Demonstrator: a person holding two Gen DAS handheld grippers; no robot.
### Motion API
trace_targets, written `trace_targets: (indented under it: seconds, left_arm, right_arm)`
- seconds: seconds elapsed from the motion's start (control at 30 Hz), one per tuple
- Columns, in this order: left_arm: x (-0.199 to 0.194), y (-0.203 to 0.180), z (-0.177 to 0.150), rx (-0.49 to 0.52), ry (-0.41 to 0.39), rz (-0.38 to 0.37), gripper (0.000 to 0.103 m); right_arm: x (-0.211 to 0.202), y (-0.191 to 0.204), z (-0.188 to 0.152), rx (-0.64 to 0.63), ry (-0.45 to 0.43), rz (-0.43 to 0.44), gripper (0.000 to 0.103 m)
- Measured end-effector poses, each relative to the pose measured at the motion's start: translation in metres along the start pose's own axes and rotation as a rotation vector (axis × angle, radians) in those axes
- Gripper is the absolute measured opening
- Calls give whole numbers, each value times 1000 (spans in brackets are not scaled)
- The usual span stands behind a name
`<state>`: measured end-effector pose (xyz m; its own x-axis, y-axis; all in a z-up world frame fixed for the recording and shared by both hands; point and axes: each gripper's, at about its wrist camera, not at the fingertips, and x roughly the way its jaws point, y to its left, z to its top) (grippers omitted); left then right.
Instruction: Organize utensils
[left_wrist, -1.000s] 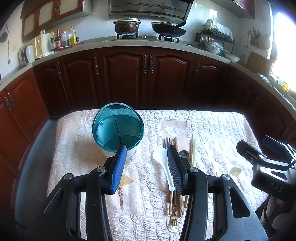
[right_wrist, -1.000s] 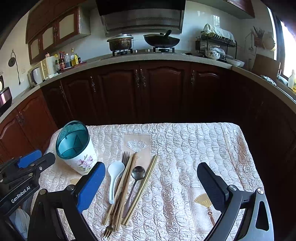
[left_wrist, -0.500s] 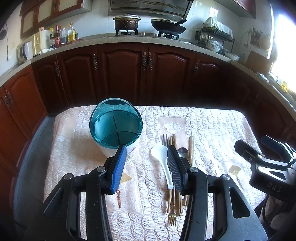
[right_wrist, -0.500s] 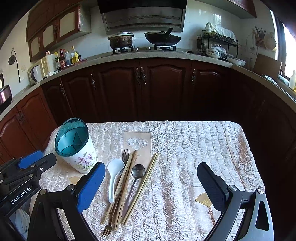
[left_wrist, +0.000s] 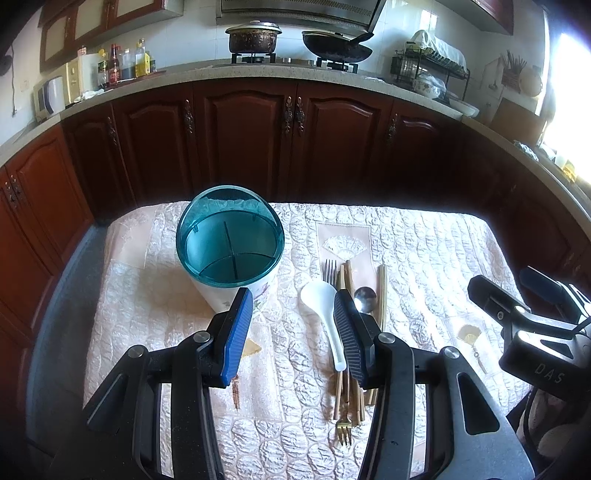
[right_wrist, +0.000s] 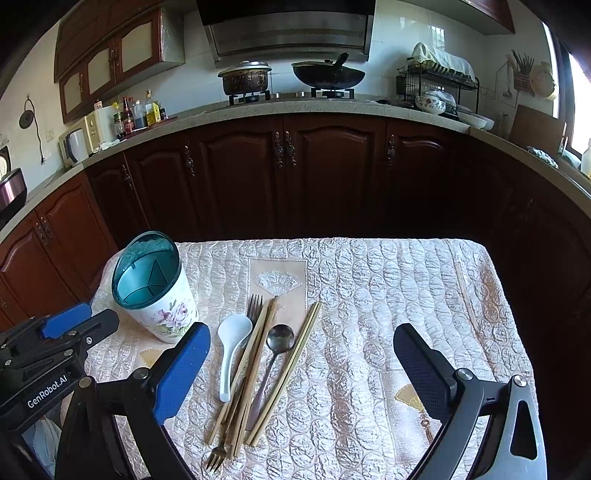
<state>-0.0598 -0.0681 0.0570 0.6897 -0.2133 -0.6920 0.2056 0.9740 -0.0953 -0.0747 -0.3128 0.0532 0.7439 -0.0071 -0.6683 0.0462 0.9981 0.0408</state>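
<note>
A white flowered utensil holder (right_wrist: 162, 306) with a teal divided insert (left_wrist: 229, 247) stands upright at the table's left. To its right lie a white ceramic spoon (right_wrist: 231, 343), a metal spoon (right_wrist: 275, 354), two forks (right_wrist: 254, 308) and several wooden chopsticks (right_wrist: 295, 358) in a loose bundle. My left gripper (left_wrist: 293, 310) hovers open over the cloth between the holder and the white spoon (left_wrist: 325, 314), holding nothing. My right gripper (right_wrist: 301, 350) hangs wide open above the utensils, empty.
The table carries a cream quilted cloth (right_wrist: 388, 295). Dark wooden cabinets (right_wrist: 288, 173) run behind it under a stone counter with a pot (right_wrist: 245, 77), a wok (right_wrist: 327, 75) and a dish rack (right_wrist: 439, 88). Floor drops off at the table's left edge.
The left wrist view has tilted slightly, so the table sits a little lower in the frame. Nothing on the table has moved and both grippers keep the same opening.
</note>
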Motion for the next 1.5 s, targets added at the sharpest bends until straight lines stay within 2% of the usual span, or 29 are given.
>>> trace_targets:
  seconds: [0.43, 0.87, 1.5]
  left_arm:
    - [0, 0, -1, -4, 3, -4, 45]
    - [6, -2, -3, 0, 24, 0, 45]
    - [27, -2, -5, -15, 78, -14, 46]
  right_arm:
    - [0, 1, 0, -6, 1, -4, 100]
    - [7, -1, -5, 10, 10, 30, 100]
    - [29, -1, -11, -16, 68, 32, 100]
